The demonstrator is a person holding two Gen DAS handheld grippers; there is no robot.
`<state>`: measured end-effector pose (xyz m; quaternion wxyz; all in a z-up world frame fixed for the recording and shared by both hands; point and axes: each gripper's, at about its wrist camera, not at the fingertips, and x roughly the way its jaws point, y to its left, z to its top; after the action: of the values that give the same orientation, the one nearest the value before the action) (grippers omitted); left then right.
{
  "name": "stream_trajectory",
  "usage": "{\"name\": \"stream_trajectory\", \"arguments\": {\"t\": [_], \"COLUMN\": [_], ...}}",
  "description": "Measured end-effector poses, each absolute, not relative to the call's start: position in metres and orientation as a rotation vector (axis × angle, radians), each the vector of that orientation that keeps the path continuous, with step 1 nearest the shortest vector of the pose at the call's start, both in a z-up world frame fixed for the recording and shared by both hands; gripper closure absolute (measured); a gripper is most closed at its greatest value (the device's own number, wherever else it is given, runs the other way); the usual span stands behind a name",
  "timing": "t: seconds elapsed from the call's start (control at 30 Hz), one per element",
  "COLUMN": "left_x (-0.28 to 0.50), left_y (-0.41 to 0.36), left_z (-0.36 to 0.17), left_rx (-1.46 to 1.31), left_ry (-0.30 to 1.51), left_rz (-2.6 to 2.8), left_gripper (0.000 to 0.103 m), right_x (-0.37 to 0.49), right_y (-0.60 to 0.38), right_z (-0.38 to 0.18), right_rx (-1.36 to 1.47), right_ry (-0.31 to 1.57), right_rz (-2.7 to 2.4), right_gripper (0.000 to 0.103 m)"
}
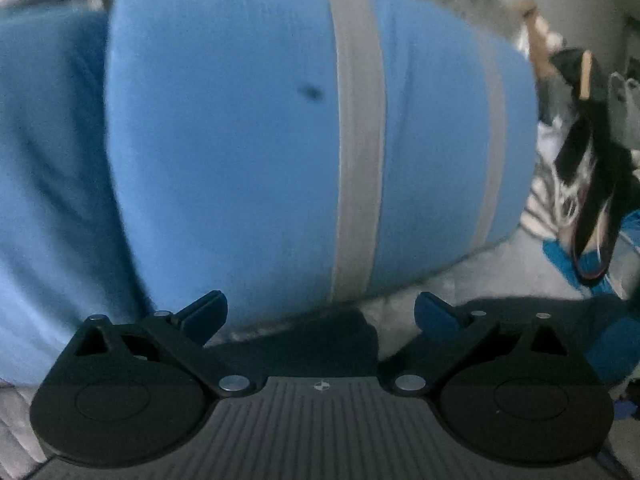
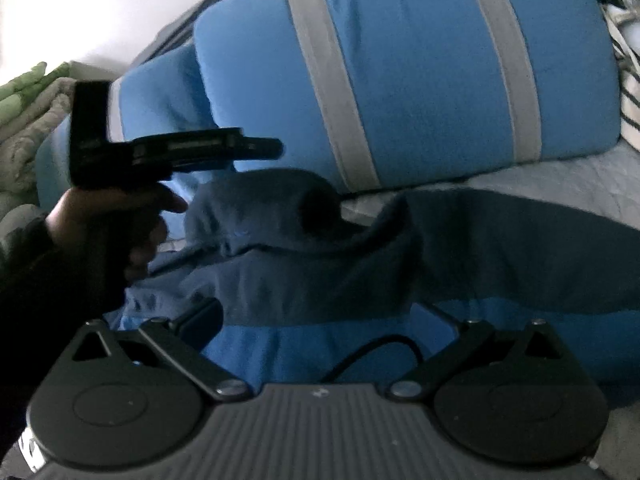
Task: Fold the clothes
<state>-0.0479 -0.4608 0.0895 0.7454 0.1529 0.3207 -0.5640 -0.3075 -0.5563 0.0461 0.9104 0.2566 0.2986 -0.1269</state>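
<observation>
The pillow (image 2: 404, 76) is sitting at the back of the bed (image 2: 568, 178), with a second pillow (image 2: 160, 92) lying to its left. The garment (image 2: 320, 264) is lying bunched in front of them, on the bed. The left gripper (image 2: 264, 148) is hanging over the garment's left part (not touching, far as I can tell). A clothes pile (image 1: 580, 152) is lying right of the pillow.

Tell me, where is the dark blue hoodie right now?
In the right wrist view the hoodie lies crumpled in the middle, in front of the big blue pillow and just ahead of the open right tool.
</observation>
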Motion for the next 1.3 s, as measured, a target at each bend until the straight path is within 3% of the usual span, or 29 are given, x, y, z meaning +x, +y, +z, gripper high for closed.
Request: {"name": "stream_trajectory", "arguments": {"t": [0.07, 0.13, 0.23, 0.43, 0.7, 0.93, 1.0, 1.2, 1.3], "left_x": [-0.047, -0.051, -0.068, -0.093, -0.104, -0.107, -0.109, -0.1, -0.098], "left_y": [-0.463, -0.458, -0.433, -0.367, -0.304, -0.313, -0.313, -0.301, -0.3], "left_z": [0.077, 0.068, 0.067, 0.068, 0.039, 0.039, 0.041, 0.045, 0.05], "left_rx": [0.339, 0.348, 0.319, 0.142, 0.014, 0.072, 0.084, -0.032, -0.047], "left_ry": [0.773, 0.826, 0.821, 0.86, 0.9, 0.883, 0.866, 0.845, 0.839], "left_rz": [-1.252, -1.255, -1.238, -1.133, -1.11, -1.145, -1.158, -1.247, -1.259], "left_gripper": [0.021, 0.081, 0.09, 0.094, 0.095, 0.095, 0.095, 0.095, 0.095], "right_x": [-0.308, -0.309, -0.311, -0.311, -0.31, -0.313, -0.311, -0.306, -0.296], "right_y": [-0.559, -0.562, -0.566, -0.566, -0.544, -0.574, -0.567, -0.512, -0.495], "right_z": [0.044, 0.043, 0.043, 0.043, 0.053, 0.06, 0.067, 0.061, 0.043], "right_rx": [0.547, 0.566, 0.578, 0.534, 0.272, 0.492, 0.382, -0.364, -0.523], "right_ry": [0.622, 0.626, 0.628, 0.631, 0.574, 0.489, 0.472, 0.46, 0.521], "right_rz": [-0.264, -0.269, -0.282, -0.301, -0.331, -0.226, -0.226, -0.067, 0.037], "right_gripper": [0.0, 0.0, 0.0, 0.0, 0.0, 0.001, 0.002, 0.003, 0.011]}}
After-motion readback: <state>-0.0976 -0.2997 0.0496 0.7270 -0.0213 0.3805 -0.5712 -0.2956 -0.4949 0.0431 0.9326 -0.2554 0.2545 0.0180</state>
